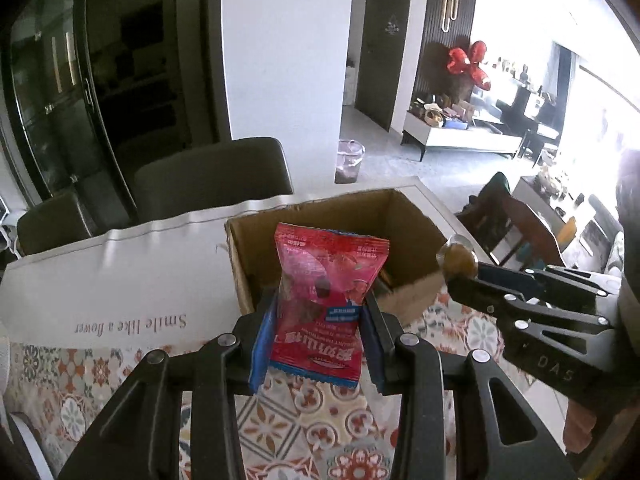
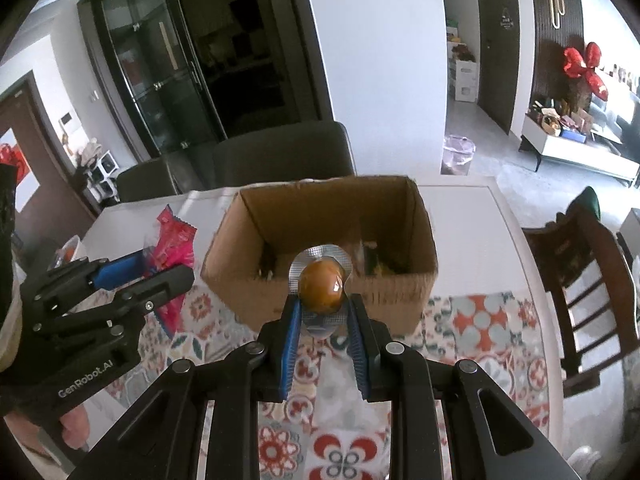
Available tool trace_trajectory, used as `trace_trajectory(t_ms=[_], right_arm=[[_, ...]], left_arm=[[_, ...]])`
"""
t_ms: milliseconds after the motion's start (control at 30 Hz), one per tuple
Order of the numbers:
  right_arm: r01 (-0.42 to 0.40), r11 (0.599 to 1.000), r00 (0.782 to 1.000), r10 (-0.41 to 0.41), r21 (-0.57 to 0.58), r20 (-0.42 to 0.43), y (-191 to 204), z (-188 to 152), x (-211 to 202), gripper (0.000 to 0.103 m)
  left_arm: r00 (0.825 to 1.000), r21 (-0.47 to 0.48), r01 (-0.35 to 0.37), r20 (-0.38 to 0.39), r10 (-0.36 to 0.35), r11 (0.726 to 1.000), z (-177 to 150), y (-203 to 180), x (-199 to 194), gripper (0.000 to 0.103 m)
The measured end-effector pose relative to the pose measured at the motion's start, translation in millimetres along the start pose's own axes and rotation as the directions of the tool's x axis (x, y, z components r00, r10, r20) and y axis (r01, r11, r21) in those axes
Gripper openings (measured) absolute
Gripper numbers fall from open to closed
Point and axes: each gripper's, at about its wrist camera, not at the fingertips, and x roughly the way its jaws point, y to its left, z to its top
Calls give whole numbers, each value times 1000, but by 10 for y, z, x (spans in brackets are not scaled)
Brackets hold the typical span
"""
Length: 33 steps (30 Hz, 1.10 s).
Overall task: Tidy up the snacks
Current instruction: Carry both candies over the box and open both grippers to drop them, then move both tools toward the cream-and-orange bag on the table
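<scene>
While both tilt down toward the cardboard box point(image 2: 320, 216), left gripper point(image 1: 318, 320) clamps a red snack packet point(image 1: 324, 300), right gripper point(image 2: 323, 312) a packaged brown egg point(image 2: 322, 286); "GenRobot.AI" shows.

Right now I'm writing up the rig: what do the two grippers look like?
Both are matte black, built of slotted, angular link arms joined by round silver pivot pins. The fingers carry blue ribbed pads. The left gripper bears white "GenRobot.AI" lettering on its side; the right gripper matches it.
</scene>
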Motion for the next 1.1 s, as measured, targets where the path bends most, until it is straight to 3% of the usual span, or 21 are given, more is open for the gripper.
trace_trajectory(t_ms=[333,400,533,600,733,900,1000,1100], right_arm=[[20,1000,998,-21,-12,-58,-189,477,456,25],[29,1000,998,-29,-11,-60,-236,527,511,26],[43,999,994,-43,0,-101,-308,591,627,44],[54,999,993,-54,-6,-102,-331,592,642,45],[78,997,992,-76,9,-99,-365,533,561,45],[135,991,988,-134,8,-71,-376,372,345,46],[150,989,987,-149,8,-53,-391,209,125,47],[160,986,987,-159,36,-27,-419,43,-114,57]], left_arm=[[996,-29,1,-88,-3,1000,366,54,542,43],[995,-40,-4,-101,0,999,387,73,625,56],[995,-51,-20,-104,15,998,411,85,681,65],[994,-47,-23,-110,18,999,409,77,680,66],[994,-28,-59,-97,56,998,361,53,553,67],[994,13,-98,-48,99,995,184,-87,222,75],[996,43,-76,-35,78,996,69,-195,37,75],[998,66,-48,-35,50,997,-70,-310,-169,76]])
